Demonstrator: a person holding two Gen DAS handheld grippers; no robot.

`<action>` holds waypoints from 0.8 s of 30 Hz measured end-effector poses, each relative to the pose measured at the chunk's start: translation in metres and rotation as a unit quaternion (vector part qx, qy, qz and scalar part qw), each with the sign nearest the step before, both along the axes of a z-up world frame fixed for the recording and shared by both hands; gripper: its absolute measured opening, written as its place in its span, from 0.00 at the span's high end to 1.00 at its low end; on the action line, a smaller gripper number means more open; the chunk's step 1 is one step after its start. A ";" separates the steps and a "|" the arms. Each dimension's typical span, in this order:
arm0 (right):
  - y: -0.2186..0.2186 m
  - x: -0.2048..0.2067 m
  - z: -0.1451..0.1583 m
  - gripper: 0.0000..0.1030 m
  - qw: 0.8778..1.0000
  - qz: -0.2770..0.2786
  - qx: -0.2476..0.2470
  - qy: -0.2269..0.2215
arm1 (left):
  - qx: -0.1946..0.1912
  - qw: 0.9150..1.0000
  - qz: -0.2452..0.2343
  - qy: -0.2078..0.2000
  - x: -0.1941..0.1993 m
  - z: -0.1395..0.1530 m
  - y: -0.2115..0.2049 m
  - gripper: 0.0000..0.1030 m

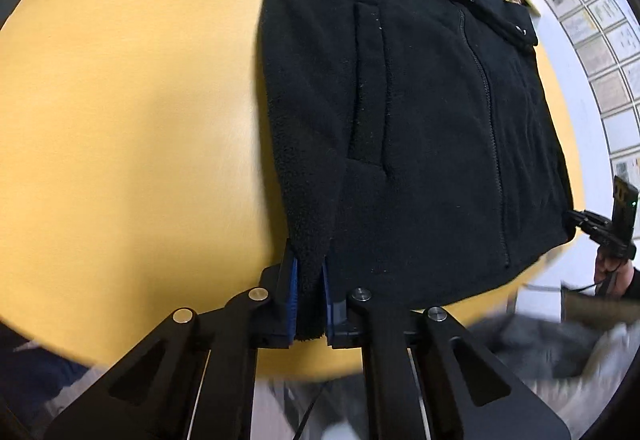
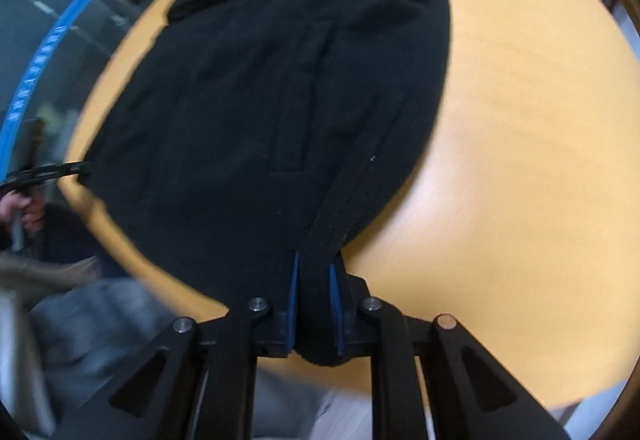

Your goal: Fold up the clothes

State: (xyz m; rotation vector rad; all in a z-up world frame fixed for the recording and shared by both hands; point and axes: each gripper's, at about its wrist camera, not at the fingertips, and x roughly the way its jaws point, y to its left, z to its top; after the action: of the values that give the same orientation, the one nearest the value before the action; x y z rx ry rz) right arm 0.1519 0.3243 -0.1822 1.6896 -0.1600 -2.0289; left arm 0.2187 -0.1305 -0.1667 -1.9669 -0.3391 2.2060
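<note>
A black fleece jacket lies front-up on the round yellow desk, zipper and pockets showing, its hem at the near edge. The left tongs pinch a fold of fleece at the hem corner, at 6 o'clock in the left wrist view; the right tongs pinch the other hem corner likewise. The step in hand looks like lifting the hem to fold it toward the collar at 12 o'clock. Done well, both corners rise together, level and taut, and travel evenly so the fold lands square without bunching.
</note>
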 end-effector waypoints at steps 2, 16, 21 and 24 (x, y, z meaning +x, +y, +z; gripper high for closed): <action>0.002 0.018 0.023 0.87 0.999 -0.002 -0.038 -0.002 | 0.012 1.000 0.000 -0.012 0.020 0.013 -0.002 0.92; -0.023 -0.127 0.174 0.88 0.979 -0.032 -0.141 0.142 | 0.180 0.971 0.118 0.103 -0.080 0.164 -0.011 0.93; -0.011 -0.221 0.166 0.88 0.978 -0.063 -0.114 0.160 | 0.204 0.958 0.126 0.155 -0.178 0.185 -0.028 0.93; -0.004 -0.274 0.135 0.88 0.981 -0.095 -0.091 0.143 | 0.208 0.956 0.140 0.153 -0.241 0.164 -0.020 0.92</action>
State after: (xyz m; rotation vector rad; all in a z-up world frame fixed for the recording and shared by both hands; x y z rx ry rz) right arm -0.1224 0.3200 -0.0476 1.2983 -0.4082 -2.2930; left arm -0.0224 -0.1505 -0.0031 -1.4037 -0.9942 2.3097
